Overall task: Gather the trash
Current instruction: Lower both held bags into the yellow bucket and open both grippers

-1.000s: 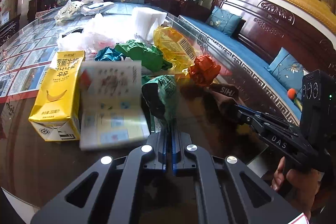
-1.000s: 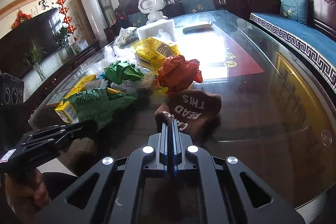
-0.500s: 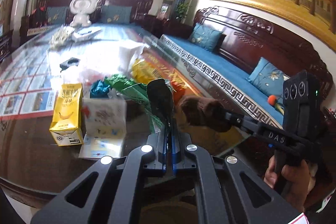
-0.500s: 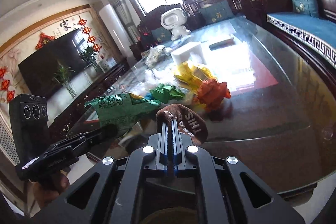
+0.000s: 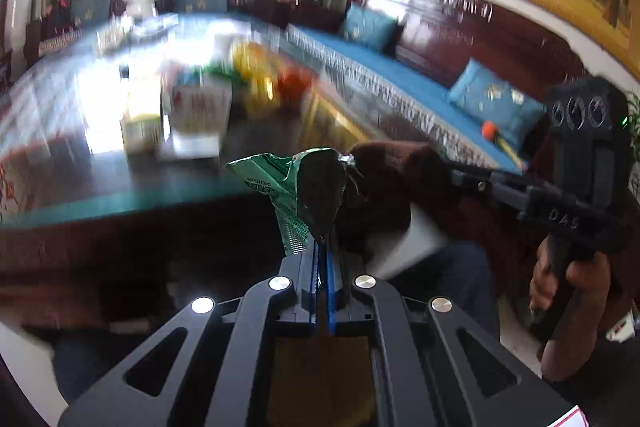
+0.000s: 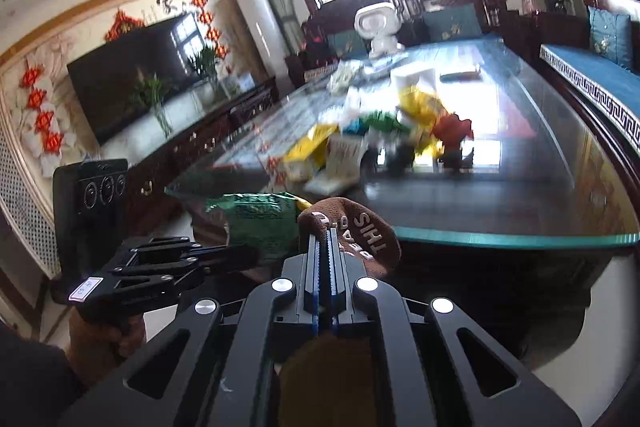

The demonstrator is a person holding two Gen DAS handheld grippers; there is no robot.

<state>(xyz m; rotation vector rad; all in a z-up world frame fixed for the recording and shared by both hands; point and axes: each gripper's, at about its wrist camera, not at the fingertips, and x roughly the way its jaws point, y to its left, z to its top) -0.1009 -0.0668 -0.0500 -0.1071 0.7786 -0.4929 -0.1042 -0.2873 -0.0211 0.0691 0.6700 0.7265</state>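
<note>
My left gripper (image 5: 322, 243) is shut on a green snack wrapper (image 5: 276, 183), held in the air off the near edge of the glass table (image 5: 120, 195). The wrapper also shows in the right wrist view (image 6: 256, 223). My right gripper (image 6: 330, 239) is shut on a brown sock with white lettering (image 6: 360, 231), which also shows in the left wrist view (image 5: 392, 175), just right of the wrapper. More trash stays on the table: a yellow carton (image 6: 308, 151), a paper booklet (image 6: 344, 163), green paper (image 6: 380, 121), a yellow bag (image 6: 420, 107), a red paper ball (image 6: 452, 129).
A white robot toy (image 6: 378, 27) and a white box (image 6: 414, 77) stand farther back on the table. A blue-cushioned wooden bench (image 5: 400, 75) runs along the right. A TV (image 6: 132, 75) is on the left wall. The left wrist view is motion-blurred.
Both grippers have lifted their items off the table and pulled back past its near edge. The trash pile now lies farther away.
</note>
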